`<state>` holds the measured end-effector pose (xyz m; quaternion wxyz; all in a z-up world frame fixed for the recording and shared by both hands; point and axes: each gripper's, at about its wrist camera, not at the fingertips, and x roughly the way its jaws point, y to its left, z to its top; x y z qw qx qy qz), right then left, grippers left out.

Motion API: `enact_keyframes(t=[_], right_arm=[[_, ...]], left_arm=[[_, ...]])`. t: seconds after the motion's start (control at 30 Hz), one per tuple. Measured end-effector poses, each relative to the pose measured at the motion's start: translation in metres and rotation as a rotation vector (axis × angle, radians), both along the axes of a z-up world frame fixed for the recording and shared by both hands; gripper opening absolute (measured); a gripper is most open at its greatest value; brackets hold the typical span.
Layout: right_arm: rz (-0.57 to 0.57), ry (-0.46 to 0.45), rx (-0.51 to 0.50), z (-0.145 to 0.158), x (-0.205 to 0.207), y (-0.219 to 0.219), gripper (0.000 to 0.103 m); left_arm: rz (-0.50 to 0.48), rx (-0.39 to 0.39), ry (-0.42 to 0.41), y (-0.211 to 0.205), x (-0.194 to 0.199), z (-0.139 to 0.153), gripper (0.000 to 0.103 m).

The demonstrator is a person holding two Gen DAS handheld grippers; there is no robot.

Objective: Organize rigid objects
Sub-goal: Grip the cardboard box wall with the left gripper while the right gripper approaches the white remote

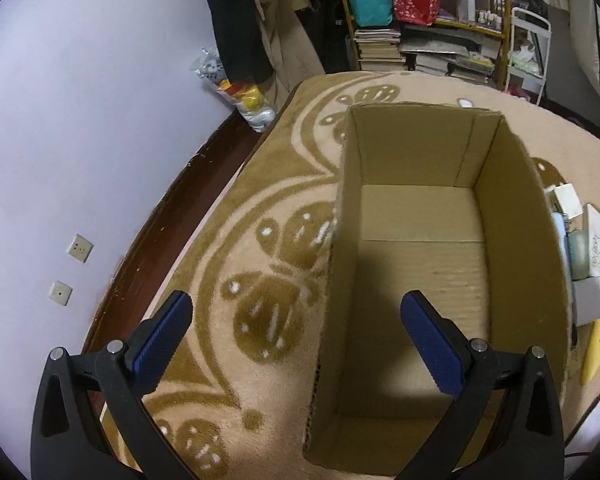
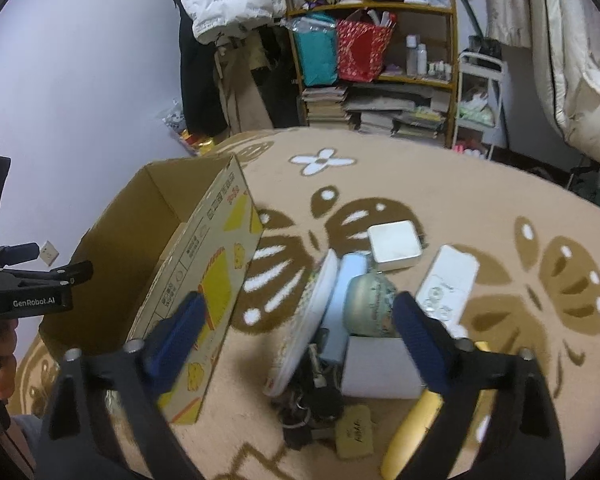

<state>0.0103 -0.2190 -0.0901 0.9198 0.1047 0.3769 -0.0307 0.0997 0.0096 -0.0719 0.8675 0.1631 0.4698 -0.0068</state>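
Observation:
An open cardboard box (image 1: 420, 264) stands empty on the patterned rug; it also shows in the right wrist view (image 2: 172, 240), with yellow print on its side. My left gripper (image 1: 296, 340) is open and empty, one finger over the box's left wall and one over its inside. My right gripper (image 2: 300, 320) is open and empty above a pile of objects right of the box: a plate on edge (image 2: 308, 312), a greenish round jar (image 2: 370, 308), a white square box (image 2: 396, 244), a white flat case (image 2: 448, 280), a white block (image 2: 380, 368), a yellow tool (image 2: 412, 432), dark keys (image 2: 316, 400).
The rug (image 2: 440, 200) covers the surface. A wall with sockets (image 1: 80, 248) is on the left. A cluttered shelf with books and bags (image 2: 372, 60) stands at the back, hanging coats (image 2: 220, 20) beside it. The left gripper's body (image 2: 32, 280) shows at the right wrist view's left edge.

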Motion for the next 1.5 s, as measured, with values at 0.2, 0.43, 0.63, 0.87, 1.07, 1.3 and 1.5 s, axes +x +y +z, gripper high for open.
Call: enact_keyframes(t=[0.2, 0.43, 0.63, 0.87, 1.07, 1.3, 1.5], right_arm=[[0.057, 0.051, 0.016, -0.017, 0.016, 0.010, 0.074], [0.027, 0.100, 0.015, -0.034, 0.028, 0.012, 0.074], [-0.002, 0.140, 0.034, -0.047, 0.037, 0.005, 0.069], [-0.020, 0.200, 0.041, -0.063, 0.049, 0.002, 0.060], [-0.032, 0.203, 0.033, -0.065, 0.054, 0.002, 0.060], [-0.017, 0.186, 0.073, -0.069, 0.056, 0.004, 0.060], [-0.027, 0.187, 0.078, -0.070, 0.055, 0.002, 0.054]], left_arm=[[0.034, 0.053, 0.042, 0.003, 0.008, -0.011, 0.103], [0.060, 0.062, 0.127, 0.009, 0.013, -0.027, 0.103], [0.052, 0.048, 0.130, 0.008, 0.012, -0.028, 0.103], [0.067, 0.066, 0.170, 0.010, 0.014, -0.036, 0.103], [0.079, 0.071, 0.213, 0.013, 0.016, -0.045, 0.099], [0.064, 0.085, 0.247, 0.009, 0.014, -0.054, 0.079], [0.022, 0.039, 0.283, 0.005, 0.010, -0.057, 0.042]])
